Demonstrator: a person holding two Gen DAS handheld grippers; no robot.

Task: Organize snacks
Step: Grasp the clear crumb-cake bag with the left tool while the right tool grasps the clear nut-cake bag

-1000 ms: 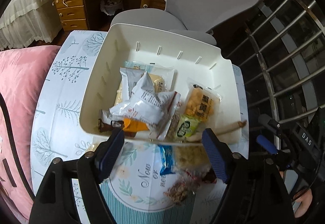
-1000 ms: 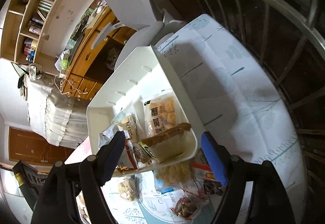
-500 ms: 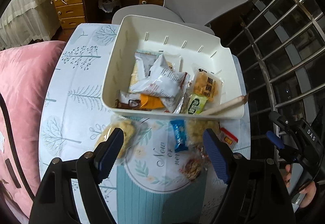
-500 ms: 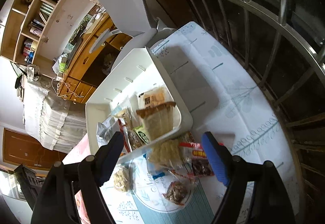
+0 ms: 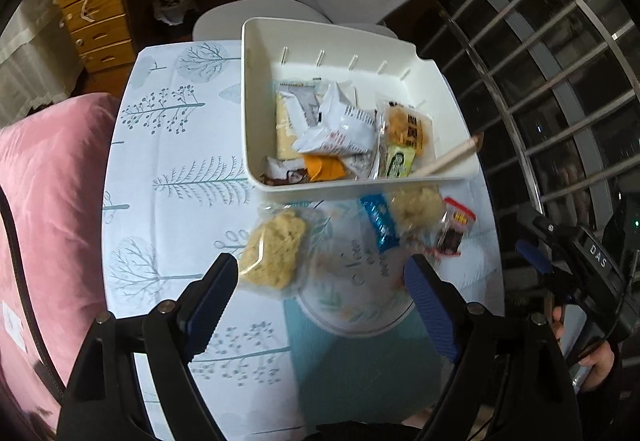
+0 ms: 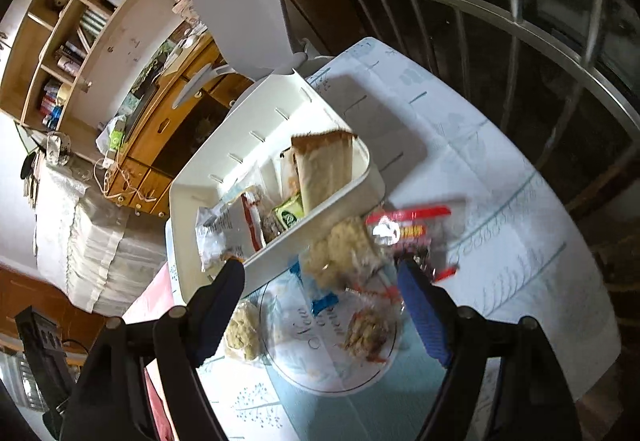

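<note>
Beyond both grippers sits the white bin [image 5: 360, 185], heaped with wrapped snacks [image 5: 340, 129], a long tan packet [image 6: 326, 165] leaning on its rim. Loose packets [image 5: 276, 249] lie on the tablecloth [image 5: 168, 169] between bin and grippers. The left gripper [image 5: 320, 293] angles steeply down, its jaws just opening wider, nothing between them. The right gripper [image 6: 322, 301] also tilts down, spread and empty.

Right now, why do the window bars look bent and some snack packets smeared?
Both wrist views are fisheye, so the straight window bars curve towards the edges. In the right wrist view the red packet is streaked by motion blur; in the left wrist view the white bin stays fairly sharp.
</note>
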